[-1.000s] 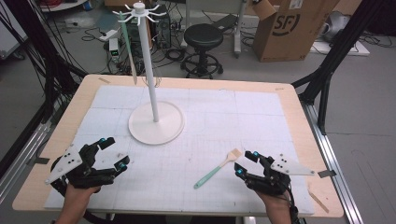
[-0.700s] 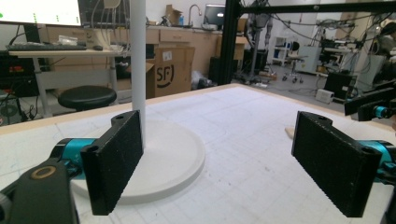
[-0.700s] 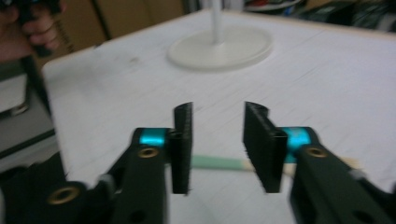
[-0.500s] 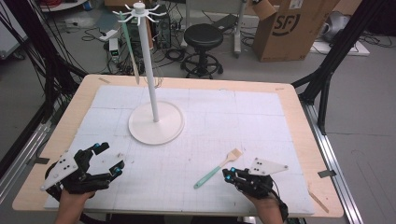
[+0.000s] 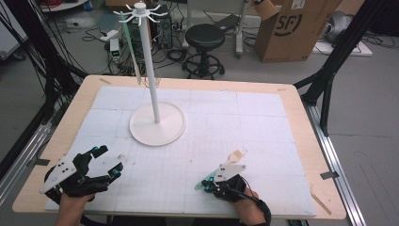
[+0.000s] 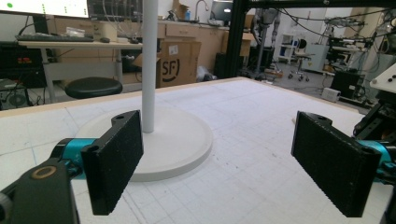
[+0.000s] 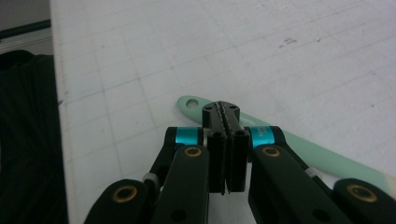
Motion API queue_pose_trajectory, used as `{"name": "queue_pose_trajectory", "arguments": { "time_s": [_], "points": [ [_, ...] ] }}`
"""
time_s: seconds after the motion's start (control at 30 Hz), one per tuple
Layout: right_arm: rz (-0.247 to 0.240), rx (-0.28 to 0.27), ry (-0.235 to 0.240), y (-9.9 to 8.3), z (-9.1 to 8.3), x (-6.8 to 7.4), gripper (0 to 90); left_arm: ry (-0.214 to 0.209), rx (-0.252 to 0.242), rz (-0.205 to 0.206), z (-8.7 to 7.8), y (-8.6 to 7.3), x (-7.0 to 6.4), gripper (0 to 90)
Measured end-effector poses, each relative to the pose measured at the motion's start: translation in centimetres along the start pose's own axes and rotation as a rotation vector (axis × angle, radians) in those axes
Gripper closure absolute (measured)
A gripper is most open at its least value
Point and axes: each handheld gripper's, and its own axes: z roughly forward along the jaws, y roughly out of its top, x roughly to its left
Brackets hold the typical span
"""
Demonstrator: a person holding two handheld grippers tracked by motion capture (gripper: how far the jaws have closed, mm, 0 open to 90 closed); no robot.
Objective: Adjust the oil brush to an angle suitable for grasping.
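A mint-green spatula (image 5: pixel 201 185) with a wooden blade (image 5: pixel 236 156) lies on the white mat near the front right. My right gripper (image 5: pixel 212 182) is shut, its tips down over the spatula's handle (image 7: pixel 303 148) close to the holed end; the handle runs crosswise under the closed jaws, not between them (image 7: pixel 226 111). My left gripper (image 5: pixel 109 161) is open at the front left, holding nothing (image 6: pixel 215 163). A white stand (image 5: pixel 157 125) with hooks on top rises at the middle back. A second mint spatula (image 5: pixel 129 40) hangs from it.
The stand's round base (image 6: pixel 182 140) and pole lie just ahead of my left gripper. The wooden table edge (image 5: pixel 301 117) frames the mat (image 5: pixel 244 122). Behind the table are a black stool (image 5: pixel 205 37) and a cardboard box (image 5: pixel 291 28).
My right gripper has moved left and turned, coming down over the spatula's handle. My left gripper has shifted slightly and stays open.
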Motion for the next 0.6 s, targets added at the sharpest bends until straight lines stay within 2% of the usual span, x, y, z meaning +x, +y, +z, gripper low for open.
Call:
{"name": "queue_pose_trajectory", "arguments": {
  "time_s": [0.13, 0.2, 0.43, 0.5, 0.6],
  "points": [
    [0.015, 0.006, -0.042, 0.8, 0.8, 0.0, 89.2, 0.01, 0.006, 0.005, -0.1, -0.3, 0.2, 17.3],
    [0.023, 0.017, -0.081, 1.3, 1.3, -0.1, 89.2, 0.014, 0.008, 0.006, -0.1, -0.4, 0.3, 17.3],
    [0.104, 0.038, -0.213, 3.1, 3.2, -1.5, 89.2, 0.025, 0.012, 0.01, -0.1, -0.3, 0.7, 17.4],
    [0.119, 0.041, -0.236, 3.5, 3.5, -2.0, 89.2, 0.028, 0.014, 0.011, -0.1, -0.3, 0.9, 17.4],
    [0.173, 0.016, -0.219, 3.6, 3.5, -3.1, 89.2, 0.033, 0.023, 0.011, -0.1, -0.2, 1.0, 17.5]
  ]
}}
